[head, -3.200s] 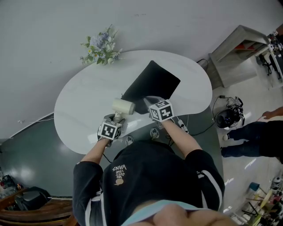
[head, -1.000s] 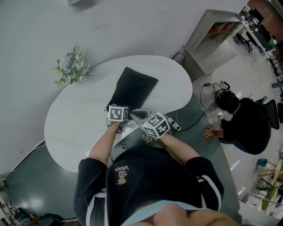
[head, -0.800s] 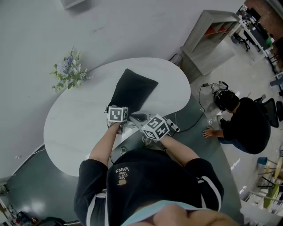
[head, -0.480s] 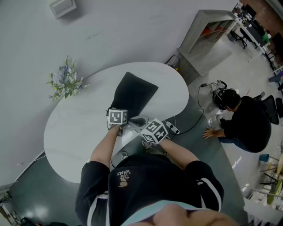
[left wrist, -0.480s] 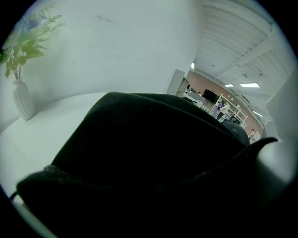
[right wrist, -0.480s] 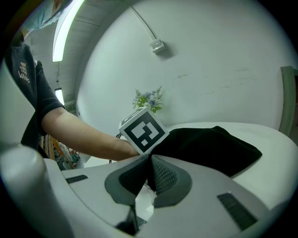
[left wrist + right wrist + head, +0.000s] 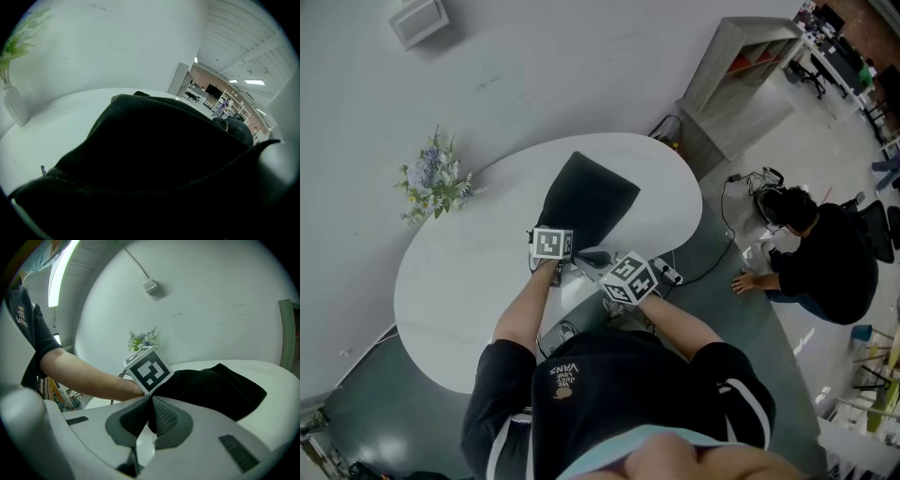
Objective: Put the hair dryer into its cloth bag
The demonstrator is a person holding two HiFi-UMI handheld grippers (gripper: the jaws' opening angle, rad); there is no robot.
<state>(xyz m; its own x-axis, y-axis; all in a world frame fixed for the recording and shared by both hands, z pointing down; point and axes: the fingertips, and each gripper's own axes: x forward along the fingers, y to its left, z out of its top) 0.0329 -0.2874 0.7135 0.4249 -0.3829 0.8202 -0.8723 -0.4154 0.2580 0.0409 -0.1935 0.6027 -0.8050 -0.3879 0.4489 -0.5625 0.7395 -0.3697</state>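
Observation:
The black cloth bag [image 7: 587, 195] lies on the white table [image 7: 455, 277], mouth toward me. My left gripper [image 7: 557, 238] is at the bag's mouth, and its marker cube [image 7: 147, 369] shows in the right gripper view. Black bag cloth [image 7: 154, 145] fills the left gripper view and hides its jaws. The hair dryer is in no view. My right gripper [image 7: 151, 402] is shut, with the edge of the bag [image 7: 220, 387] pinched between its pads, just right of the left gripper [image 7: 581, 254].
A vase of flowers [image 7: 431, 178] stands at the table's far left edge. A power strip with a cable [image 7: 667, 273] lies by the near table edge. On the floor to the right a person [image 7: 820, 248] crouches, and a grey shelf [image 7: 741, 75] stands behind.
Three seconds ago the cream hair dryer was in my left gripper outside the bag; now it is out of sight. Over the last second both grippers edged a little toward the bag.

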